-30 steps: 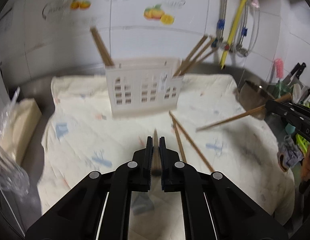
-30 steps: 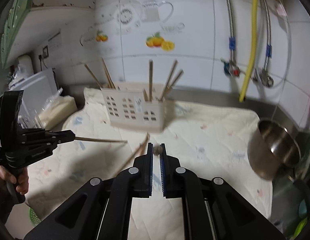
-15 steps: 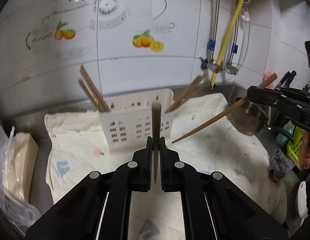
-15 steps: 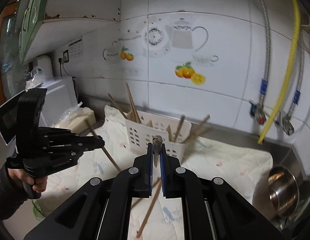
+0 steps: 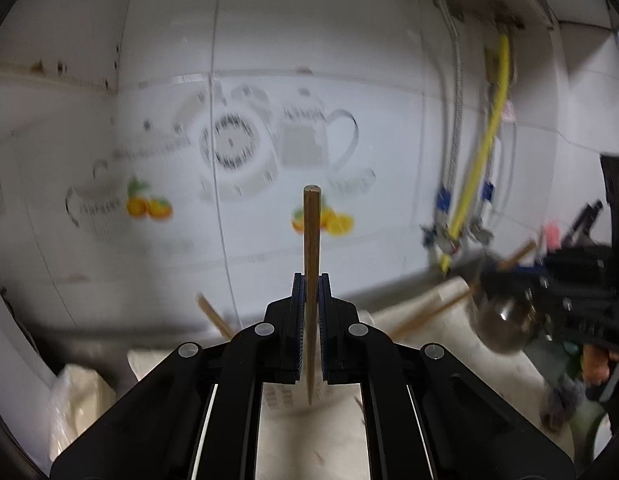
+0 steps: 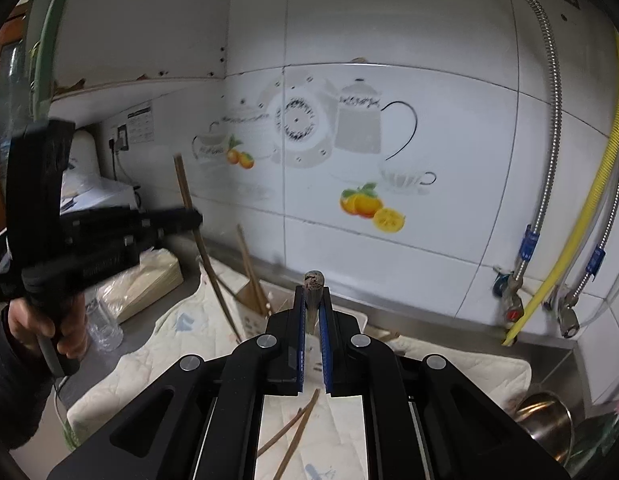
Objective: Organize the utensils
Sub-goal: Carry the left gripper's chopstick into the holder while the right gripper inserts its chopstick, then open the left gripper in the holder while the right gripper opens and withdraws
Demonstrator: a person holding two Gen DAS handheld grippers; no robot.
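Note:
My left gripper [image 5: 309, 280] is shut on a wooden chopstick [image 5: 311, 240] that stands upright, thick end up, high above the counter. My right gripper [image 6: 312, 292] is shut on another wooden chopstick [image 6: 312, 280], seen end-on between its pads. The left gripper also shows at the left of the right wrist view [image 6: 177, 218], its chopstick [image 6: 207, 256] slanting down. The white utensil caddy [image 6: 253, 322] is mostly hidden behind my right gripper, with chopsticks [image 6: 251, 276] sticking out of it. Two loose chopsticks [image 6: 293, 436] lie on the cloth.
A pale patterned cloth [image 6: 169, 360] covers the steel counter. A steel pot [image 6: 545, 420] stands at the right. A tiled wall [image 6: 349, 120] with a yellow hose [image 6: 589, 208] and braided pipes is behind. A bagged block [image 6: 149, 284] lies at the left.
Both grippers have risen and tilted upward with their chopsticks. The caddy has dropped low in both views, and the wall now fills them.

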